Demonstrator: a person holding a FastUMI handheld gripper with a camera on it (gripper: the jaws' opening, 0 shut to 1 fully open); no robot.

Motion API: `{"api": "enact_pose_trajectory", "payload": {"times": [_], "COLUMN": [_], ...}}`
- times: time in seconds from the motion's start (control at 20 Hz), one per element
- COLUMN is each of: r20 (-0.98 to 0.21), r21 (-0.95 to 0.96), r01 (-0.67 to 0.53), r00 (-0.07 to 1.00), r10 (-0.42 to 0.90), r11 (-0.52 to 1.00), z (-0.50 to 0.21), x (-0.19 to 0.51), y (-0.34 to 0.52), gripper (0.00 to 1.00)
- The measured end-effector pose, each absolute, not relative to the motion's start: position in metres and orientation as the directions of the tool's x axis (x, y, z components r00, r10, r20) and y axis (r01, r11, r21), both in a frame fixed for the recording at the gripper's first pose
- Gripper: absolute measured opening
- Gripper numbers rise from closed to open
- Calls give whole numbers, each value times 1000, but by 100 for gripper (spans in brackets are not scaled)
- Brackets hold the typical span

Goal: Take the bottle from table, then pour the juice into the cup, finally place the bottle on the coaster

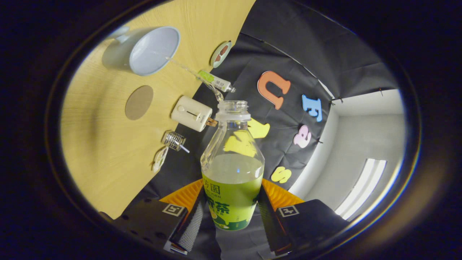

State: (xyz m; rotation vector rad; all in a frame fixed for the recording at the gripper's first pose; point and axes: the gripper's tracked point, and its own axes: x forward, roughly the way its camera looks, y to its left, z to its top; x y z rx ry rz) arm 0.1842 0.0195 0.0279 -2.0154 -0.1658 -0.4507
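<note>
In the gripper view, one bottle [232, 169], uncapped, was gripped between the fingers [193, 220], which were closed on its green label of Chinese characters, not legibly read. A thin stream was seen running toward one cup [154, 50]. One round coaster [139, 102] lay on the table [104, 151] near it.

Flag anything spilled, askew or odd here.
Nothing looks spilled. The fingers grip the uncapped bottle, tilted, and a thin stream of juice arcs from its mouth into the cup. The table around the cup and the coaster look dry.
</note>
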Motion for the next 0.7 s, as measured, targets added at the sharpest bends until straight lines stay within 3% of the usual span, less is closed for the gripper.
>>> {"api": "enact_pose_trajectory", "payload": {"times": [0.7], "r20": [430], "r21": [-746], "r01": [348], "r00": [903], "r10": [-11], "r11": [-568], "z": [32], "x": [171], "y": [36], "gripper": [79]}}
